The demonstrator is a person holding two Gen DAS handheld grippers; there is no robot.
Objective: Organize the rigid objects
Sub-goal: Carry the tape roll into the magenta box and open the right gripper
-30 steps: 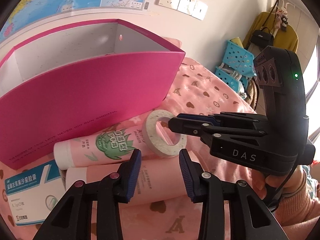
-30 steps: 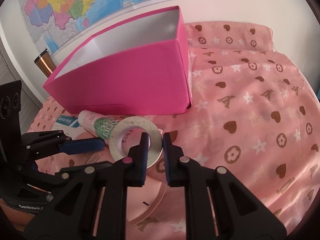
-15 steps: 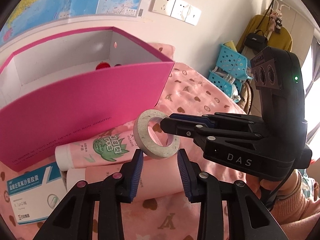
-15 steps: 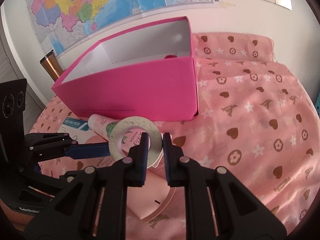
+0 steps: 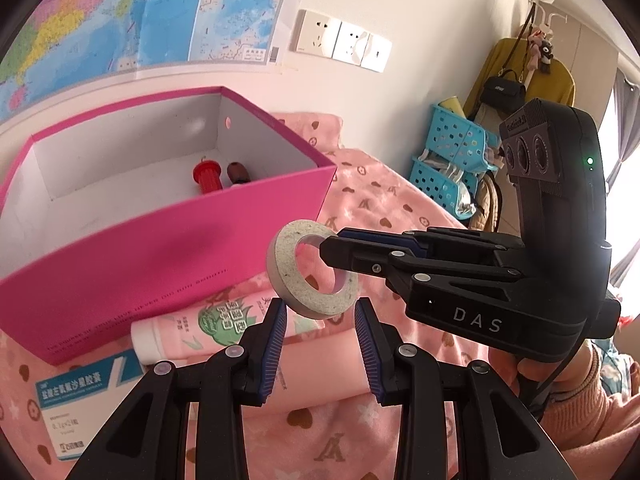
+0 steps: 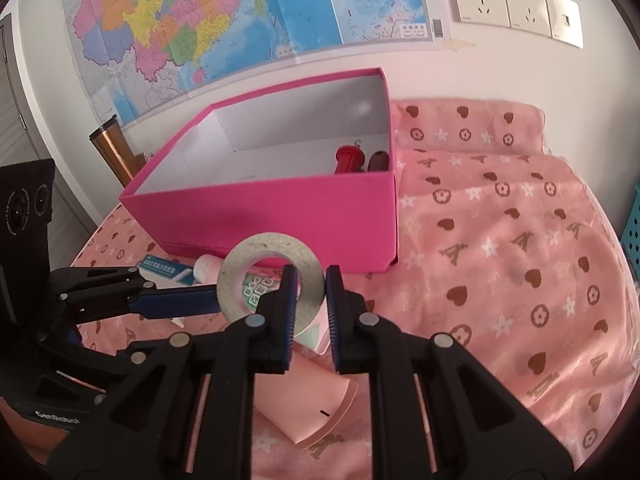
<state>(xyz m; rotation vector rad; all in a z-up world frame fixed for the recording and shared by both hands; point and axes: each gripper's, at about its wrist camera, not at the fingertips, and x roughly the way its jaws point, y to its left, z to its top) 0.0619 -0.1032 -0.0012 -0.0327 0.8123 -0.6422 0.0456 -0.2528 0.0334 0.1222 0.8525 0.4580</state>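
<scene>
A grey-white tape roll (image 5: 285, 264) (image 6: 272, 244) hangs in the air in front of the open pink box (image 5: 160, 248) (image 6: 280, 216). My right gripper (image 6: 312, 300) (image 5: 330, 246) is shut on the roll's rim, one finger through its hole. Just below and in front of the roll, my left gripper (image 5: 320, 308) (image 6: 212, 300) has its jaws a little apart, with no pad pressing on anything. On the box's white floor lie a red ribbed piece (image 5: 207, 175) (image 6: 350, 160) and a dark brown one (image 5: 239, 172) (image 6: 379, 160).
On the pink patterned cloth (image 6: 500, 280) under the grippers lie a pink tube with a green label (image 5: 200, 324), a plain pink tube (image 5: 320, 364) and a blue-and-white medicine box (image 5: 76, 404). A copper tumbler (image 6: 114, 152) stands left of the pink box; blue baskets (image 5: 452, 160) stand beyond the bed.
Both grippers have risen, the right one lifting the tape roll off the tubes. The box's inside has come into view. The left jaws have narrowed slightly.
</scene>
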